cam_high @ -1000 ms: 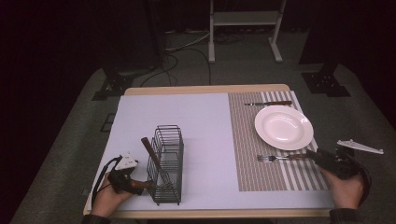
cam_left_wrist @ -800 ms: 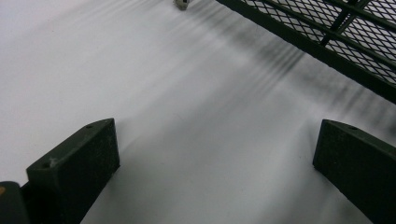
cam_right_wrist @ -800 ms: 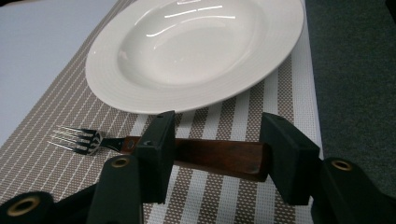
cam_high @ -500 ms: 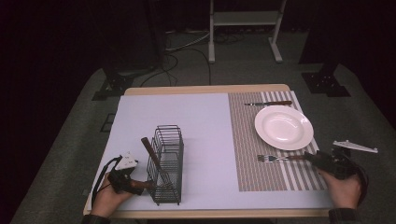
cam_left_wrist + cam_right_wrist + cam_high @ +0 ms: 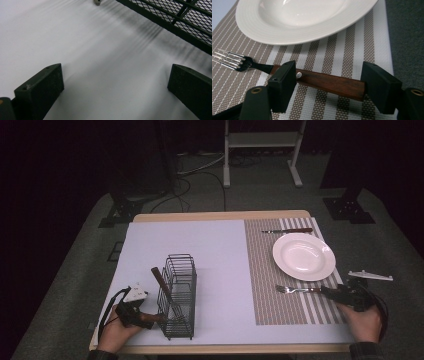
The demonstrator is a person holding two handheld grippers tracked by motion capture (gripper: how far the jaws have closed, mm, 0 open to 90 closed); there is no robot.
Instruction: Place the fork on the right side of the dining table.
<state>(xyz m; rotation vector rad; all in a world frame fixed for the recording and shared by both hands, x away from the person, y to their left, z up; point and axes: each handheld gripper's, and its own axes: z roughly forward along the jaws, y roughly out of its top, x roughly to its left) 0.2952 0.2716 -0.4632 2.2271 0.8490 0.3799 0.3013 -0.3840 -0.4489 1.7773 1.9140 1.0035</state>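
My right gripper (image 5: 327,87) is wide apart around the fork (image 5: 287,75) lying on the striped mat (image 5: 332,60) by the plate (image 5: 294,17), and my left gripper (image 5: 112,95) is apart beside the wire basket (image 5: 179,295).

1. Plate (image 5: 303,256): plain white, faint ribbed rim.
2. Placemat (image 5: 280,295): brown and white stripes, woven texture.
3. Fork (image 5: 287,75): silver tines, dark reddish-brown wooden handle.
4. Wire basket (image 5: 178,295): black.
5. Bench (image 5: 220,265) covering: pale lavender-white.
6. Right gripper (image 5: 329,86): black.
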